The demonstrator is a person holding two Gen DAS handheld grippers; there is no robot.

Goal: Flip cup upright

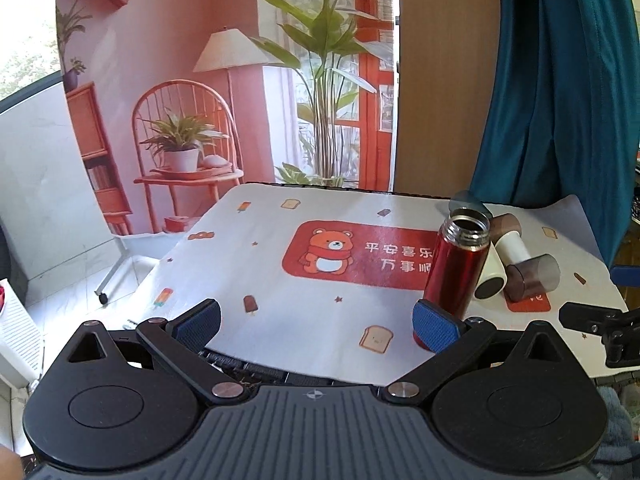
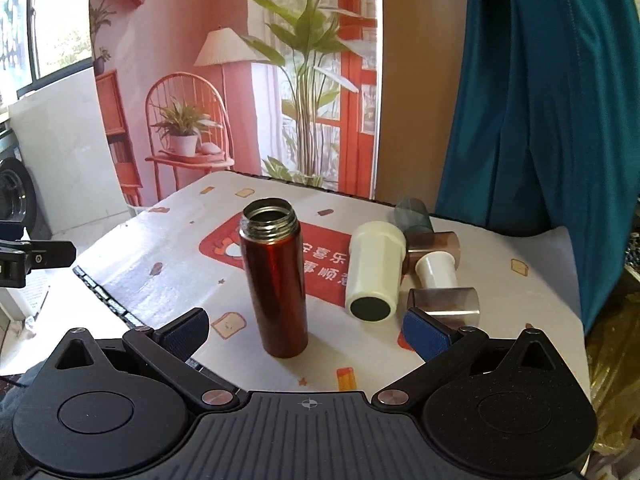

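The right tongs [image 2: 308,330] are standing wide apart with nothing between the pads, hovering at the near edge of the table [image 2: 168,292]. Straight ahead of them, between the two blue pads [image 2: 426,338] and just beyond, the red cup [image 2: 278,284] is standing upright on its base, its open steel mouth facing up. Just right of it a cream cup [image 2: 372,272] is lying on its side, dark bottom toward the tongs, and beyond that several more cups (brown, cream and grey) [image 2: 434,258] are lying in a loose cluster, touching one another.

The left tongs [image 1: 316,322] are also spread open and holding nothing; from them the red cup [image 1: 456,264] is showing just past the right pad [image 1: 436,330], with the cream cup [image 1: 492,280] lying behind it on the bear-printed cloth [image 1: 320,256]
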